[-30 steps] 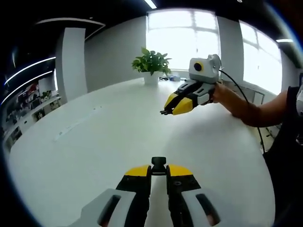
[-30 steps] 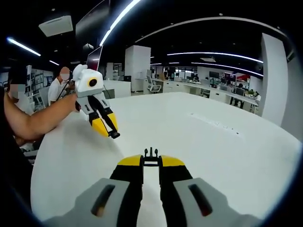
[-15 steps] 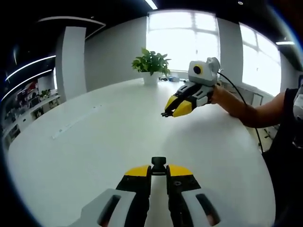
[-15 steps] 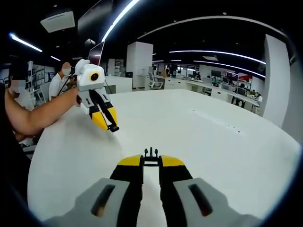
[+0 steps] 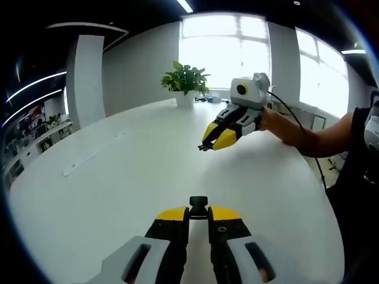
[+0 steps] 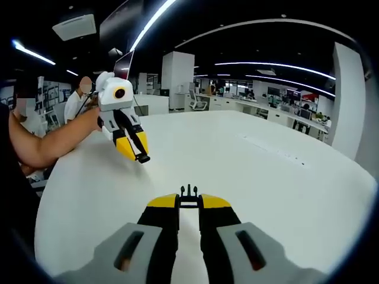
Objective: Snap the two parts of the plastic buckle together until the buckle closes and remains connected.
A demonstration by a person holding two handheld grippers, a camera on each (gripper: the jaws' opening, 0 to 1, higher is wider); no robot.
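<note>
In the left gripper view my left gripper point(image 5: 198, 212) is shut on the black socket half of the buckle point(image 5: 198, 205), which sticks out between its yellow tips above the white table point(image 5: 118, 177). Farther off at upper right, the right gripper point(image 5: 206, 146) hangs over the table, held by a hand. In the right gripper view my right gripper point(image 6: 189, 201) is shut on the black pronged half of the buckle point(image 6: 189, 193). At upper left the left gripper point(image 6: 142, 157) holds its small black piece. The two halves are well apart.
A potted plant point(image 5: 186, 80) stands at the table's far end below bright windows. A person's forearm point(image 5: 308, 136) reaches in from the right. In the right gripper view another person point(image 6: 76, 103) sits behind the table, with office desks beyond.
The right gripper has drifted slightly left and toward me in the left gripper view. Both grips are unchanged.
</note>
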